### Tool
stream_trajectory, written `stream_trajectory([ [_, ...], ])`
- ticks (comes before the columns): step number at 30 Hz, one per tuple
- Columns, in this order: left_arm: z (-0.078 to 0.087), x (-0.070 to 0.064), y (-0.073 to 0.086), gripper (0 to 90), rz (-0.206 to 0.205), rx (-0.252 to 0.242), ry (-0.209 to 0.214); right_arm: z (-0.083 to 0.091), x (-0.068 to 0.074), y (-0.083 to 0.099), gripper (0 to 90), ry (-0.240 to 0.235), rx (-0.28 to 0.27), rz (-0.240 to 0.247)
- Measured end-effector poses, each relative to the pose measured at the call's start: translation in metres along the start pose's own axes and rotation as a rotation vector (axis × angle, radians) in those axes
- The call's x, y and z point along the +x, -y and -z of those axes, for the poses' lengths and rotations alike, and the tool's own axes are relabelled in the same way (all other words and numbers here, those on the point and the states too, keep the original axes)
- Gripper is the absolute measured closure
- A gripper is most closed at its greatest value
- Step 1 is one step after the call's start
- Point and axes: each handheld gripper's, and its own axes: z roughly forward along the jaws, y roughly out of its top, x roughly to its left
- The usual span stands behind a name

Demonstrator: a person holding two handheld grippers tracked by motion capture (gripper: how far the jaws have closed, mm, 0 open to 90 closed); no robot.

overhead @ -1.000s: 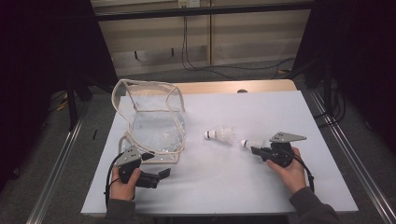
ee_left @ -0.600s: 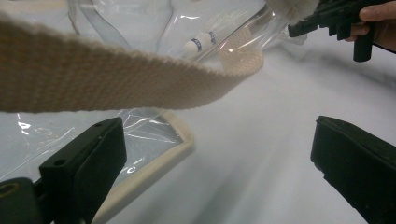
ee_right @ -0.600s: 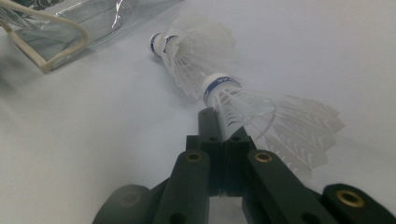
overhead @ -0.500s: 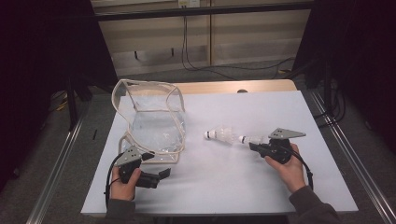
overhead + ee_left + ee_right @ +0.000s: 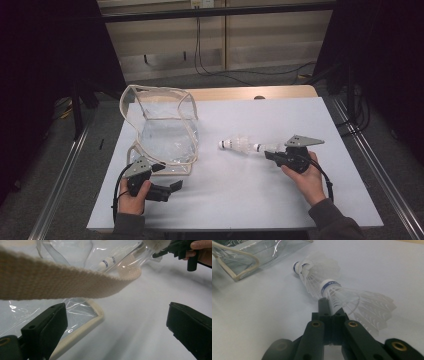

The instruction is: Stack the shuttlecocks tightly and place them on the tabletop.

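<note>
The right gripper (image 5: 267, 152) was clamped on the feather skirt of a shuttlecock (image 5: 352, 302), its jaws pressed together around the white vanes just behind the blue-banded cork. That shuttlecock lay with its long axis running straight out from the jaws, cork end leading, toward a second shuttlecock (image 5: 235, 145) lying directly ahead; the held cork sat at or inside the other's skirt, though whether the two were touching could not be told. The line of both pointed on toward the clear bag (image 5: 165, 132) at the left of the table (image 5: 300, 210), so the right hand was plainly the nearer one for any push or nesting along that axis.

The left gripper (image 5: 167, 190) rested low beside the bag's near edge with its jaws standing wide apart, holding nothing; the bag's beige webbing strap (image 5: 62, 282) hung across in front of it. The table was a pale, smooth sheet with open room around the shuttlecocks. Beyond it the room was dim, with cables along a light wall.
</note>
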Motion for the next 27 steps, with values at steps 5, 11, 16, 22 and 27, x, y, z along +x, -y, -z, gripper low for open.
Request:
stream_trajectory([
  [5,0.0,0.0002,0.0001,3.5,-0.001,0.001,0.0,-0.0018,-0.0002,-0.0011,89.9,0.0,0.001,0.005],
  [11,-0.0002,-0.0001,0.0001,3.5,0.0,0.002,-0.001,-0.0038,-0.0006,-0.0015,90.0,-0.002,0.004,0.006],
  [16,-0.0002,0.0001,0.0,3.5,-0.002,0.002,-0.002,-0.0047,-0.0008,-0.002,90.0,-0.001,0.004,0.006],
  [22,-0.0002,0.0001,0.0001,3.5,-0.002,0.002,-0.002,-0.0061,-0.0008,-0.0024,90.0,-0.002,0.007,0.007],
  [27,-0.0001,0.0003,0.0,3.5,-0.003,0.006,-0.003,-0.008,0.0002,-0.0038,90.0,-0.006,0.008,0.009],
])
